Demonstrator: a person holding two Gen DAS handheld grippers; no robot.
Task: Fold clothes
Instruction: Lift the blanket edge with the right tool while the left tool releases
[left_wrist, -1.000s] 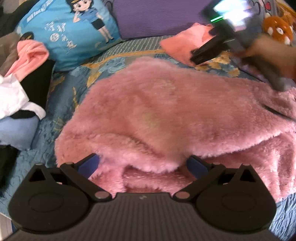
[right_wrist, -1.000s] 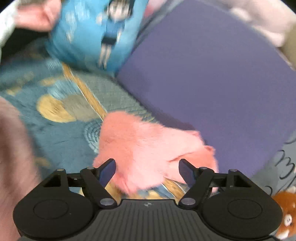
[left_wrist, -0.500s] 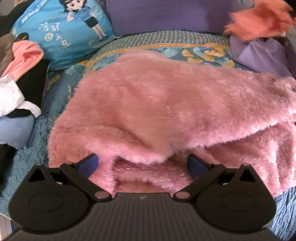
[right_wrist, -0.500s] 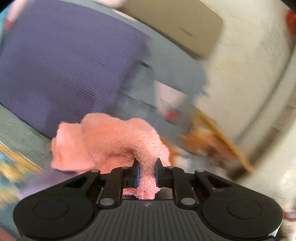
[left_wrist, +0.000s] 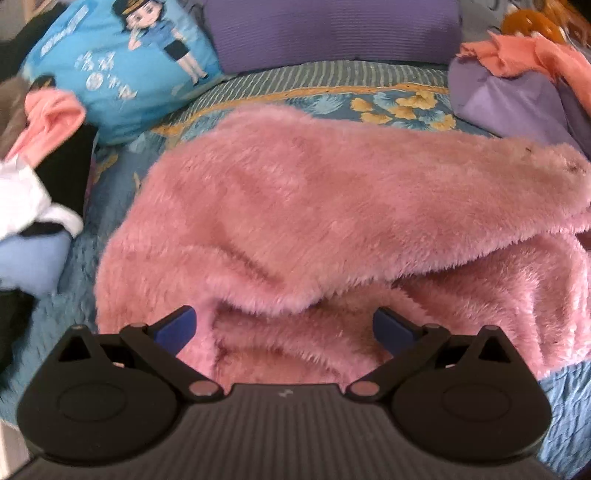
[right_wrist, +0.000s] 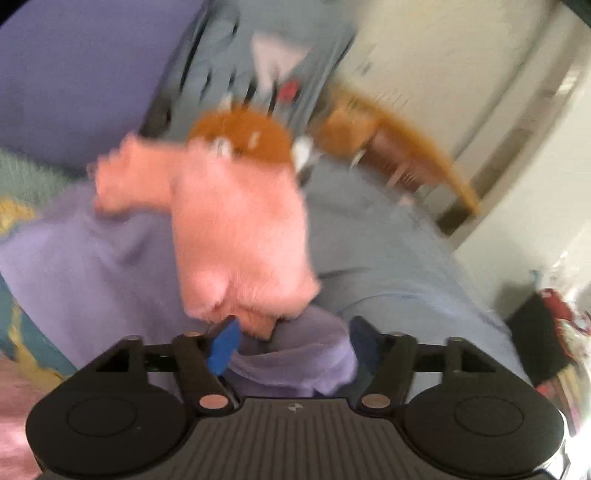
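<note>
A big fluffy pink garment lies spread on the patterned bed cover, its near edge folded over. My left gripper is open and empty, its fingers straddling the garment's near fold. A small salmon-pink fleece piece lies on a lilac cloth pile; it also shows at the far right in the left wrist view. My right gripper is open, just in front of the salmon piece, with lilac cloth between the fingers. The right view is blurred.
A blue cartoon pillow and a purple pillow stand at the head of the bed. Mixed clothes are heaped at the left. An orange plush toy sits behind the salmon piece. A wall lies beyond.
My right gripper carried the salmon piece from the bed cover to the lilac pile at the right and opened, letting it go. My left gripper stayed open and moved in slightly.
</note>
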